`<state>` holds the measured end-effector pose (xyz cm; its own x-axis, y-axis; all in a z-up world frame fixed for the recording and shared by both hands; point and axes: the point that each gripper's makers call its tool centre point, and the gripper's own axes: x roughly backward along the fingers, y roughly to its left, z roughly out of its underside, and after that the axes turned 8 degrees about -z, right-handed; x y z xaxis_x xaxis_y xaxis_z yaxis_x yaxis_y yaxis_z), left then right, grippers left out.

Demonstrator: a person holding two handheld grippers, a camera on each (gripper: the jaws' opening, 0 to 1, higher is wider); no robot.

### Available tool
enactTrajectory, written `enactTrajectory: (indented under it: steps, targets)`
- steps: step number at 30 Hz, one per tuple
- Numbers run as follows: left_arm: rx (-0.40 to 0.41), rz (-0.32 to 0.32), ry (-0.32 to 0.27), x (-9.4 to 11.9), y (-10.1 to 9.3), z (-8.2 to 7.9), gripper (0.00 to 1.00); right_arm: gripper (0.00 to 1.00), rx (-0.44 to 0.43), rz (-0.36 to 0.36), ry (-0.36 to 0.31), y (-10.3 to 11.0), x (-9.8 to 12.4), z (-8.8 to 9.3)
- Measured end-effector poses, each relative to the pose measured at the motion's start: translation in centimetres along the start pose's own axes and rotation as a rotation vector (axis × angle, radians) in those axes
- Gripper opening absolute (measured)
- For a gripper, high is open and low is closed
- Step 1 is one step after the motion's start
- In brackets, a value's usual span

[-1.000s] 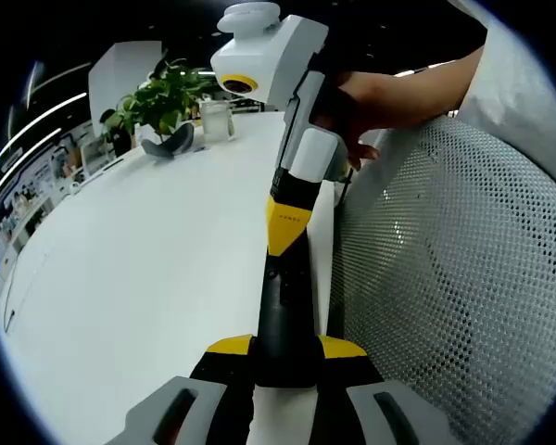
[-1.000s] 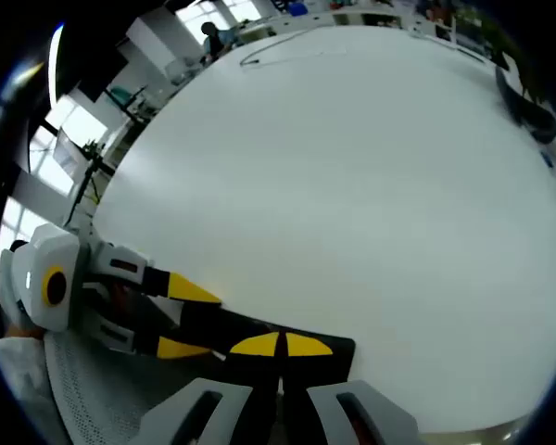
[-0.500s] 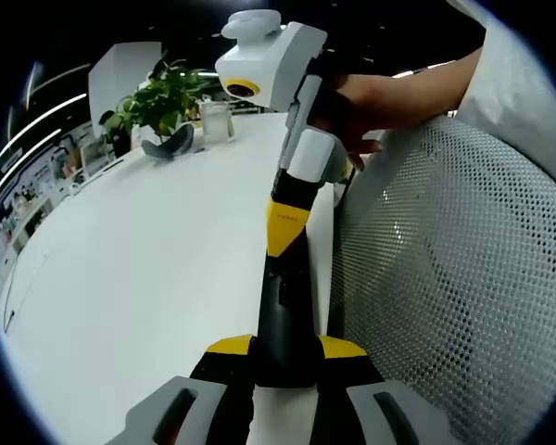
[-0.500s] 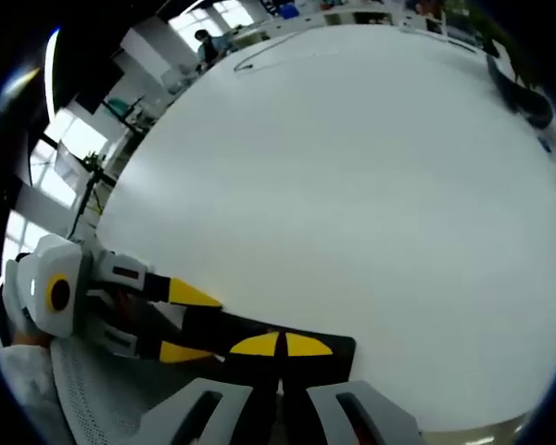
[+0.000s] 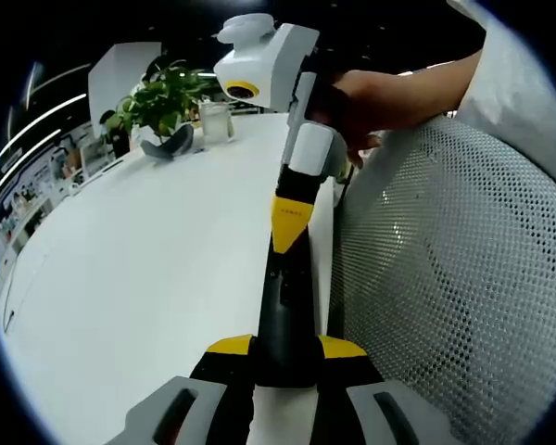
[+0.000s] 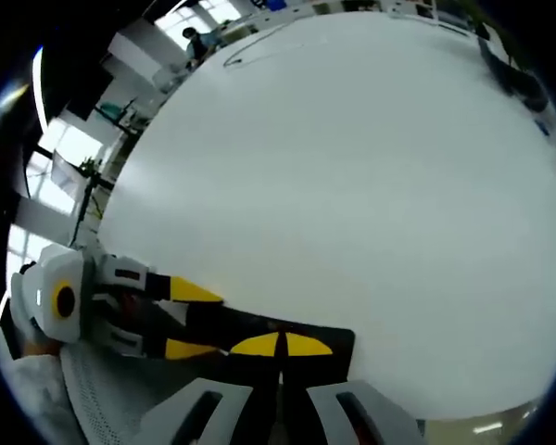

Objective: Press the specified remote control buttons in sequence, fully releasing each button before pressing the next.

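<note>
We see one black remote (image 5: 285, 315) at the near edge of the white table (image 5: 148, 269). Our left gripper (image 5: 284, 357) pinches its near end. Our right gripper (image 6: 280, 345) presses shut, tips on the remote (image 6: 259, 329). One plant (image 5: 157, 102) and one glass (image 5: 217, 120) stand at the far edge.

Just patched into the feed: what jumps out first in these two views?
The black remote control stands out: the left gripper is shut on its near end, and the right gripper meets its far end with closed yellow tips. It lies along the edge of a big white table, next to a white mesh chair back. At the table's far end sit a potted plant and a glass jar.
</note>
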<state>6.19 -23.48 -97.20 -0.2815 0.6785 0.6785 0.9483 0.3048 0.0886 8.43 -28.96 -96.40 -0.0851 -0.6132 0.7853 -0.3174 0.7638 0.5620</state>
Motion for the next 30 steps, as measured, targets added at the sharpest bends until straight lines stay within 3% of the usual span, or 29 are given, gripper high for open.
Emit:
enactTrajectory:
  steps: [4,10,13,30]
  targets:
    - [0.002,0.0,0.001,0.03,-0.01,-0.02,0.24,0.0,-0.029,-0.032,0.02,0.57,-0.11,0.34]
    - [0.002,0.0,0.0,0.05,-0.03,-0.02,0.24,0.0,-0.004,-0.049,0.025,1.08,-0.29,0.38]
    - [0.001,0.0,0.0,0.05,-0.02,-0.01,0.24,0.0,0.004,-0.029,0.05,0.87,-0.52,0.75]
    - [0.002,0.0,-0.003,0.0,0.0,-0.01,0.24,0.0,0.031,-0.028,0.039,0.83,-0.52,0.7]
